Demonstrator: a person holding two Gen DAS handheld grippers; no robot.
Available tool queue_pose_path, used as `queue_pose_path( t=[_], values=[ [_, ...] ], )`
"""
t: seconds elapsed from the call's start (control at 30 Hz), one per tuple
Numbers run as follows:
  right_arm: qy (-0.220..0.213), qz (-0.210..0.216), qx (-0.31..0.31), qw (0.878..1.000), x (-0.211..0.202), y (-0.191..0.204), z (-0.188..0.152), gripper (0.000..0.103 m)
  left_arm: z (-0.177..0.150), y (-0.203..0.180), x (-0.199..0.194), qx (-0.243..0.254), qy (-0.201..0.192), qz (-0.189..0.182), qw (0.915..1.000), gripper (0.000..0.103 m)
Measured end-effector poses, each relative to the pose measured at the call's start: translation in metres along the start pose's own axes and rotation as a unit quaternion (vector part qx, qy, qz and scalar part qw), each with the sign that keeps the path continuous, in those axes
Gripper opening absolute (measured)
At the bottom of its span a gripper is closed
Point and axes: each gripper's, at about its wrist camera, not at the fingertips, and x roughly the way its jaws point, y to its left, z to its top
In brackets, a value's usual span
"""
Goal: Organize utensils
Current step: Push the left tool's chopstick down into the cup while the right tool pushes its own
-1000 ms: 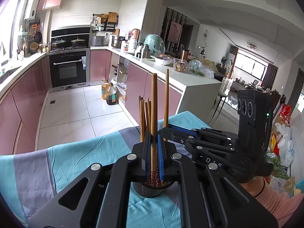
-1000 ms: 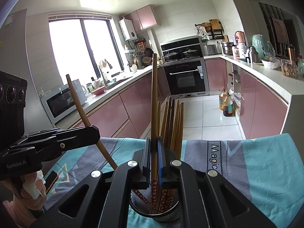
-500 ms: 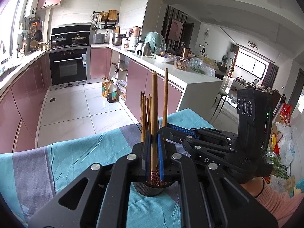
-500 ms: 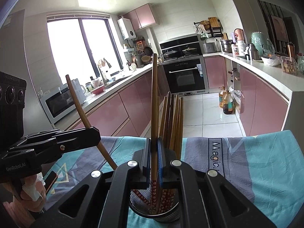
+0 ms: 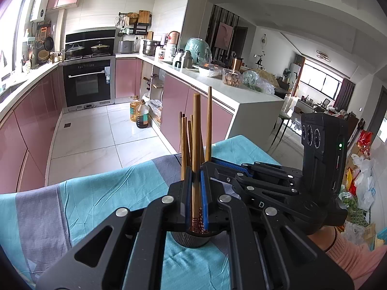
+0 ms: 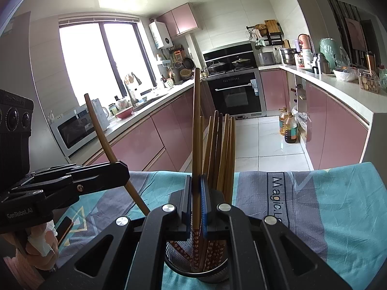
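Covering the table, a teal and grey cloth (image 6: 338,205) fills the lower frame; at bottom centre on it stands a black mesh holder (image 6: 197,269) packed with upright wooden chopsticks (image 6: 223,149). Each pair of tongs, left gripper (image 5: 196,193) and right gripper (image 6: 196,203), pinches one chopstick above it. Nothing has shifted since the earlier frames.

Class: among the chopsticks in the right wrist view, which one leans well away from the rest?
The chopstick held by the left tool; it slants left, the others stand nearly upright.
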Motion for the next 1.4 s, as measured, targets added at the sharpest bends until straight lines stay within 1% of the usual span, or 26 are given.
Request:
queue_pose_path(
  t=[1.4],
  values=[
    [0.013,0.001,0.013,1.0,0.01,-0.008,-0.011,0.006,-0.004,0.001,0.025,0.013,0.029,0.007,0.9995,0.007]
  ],
)
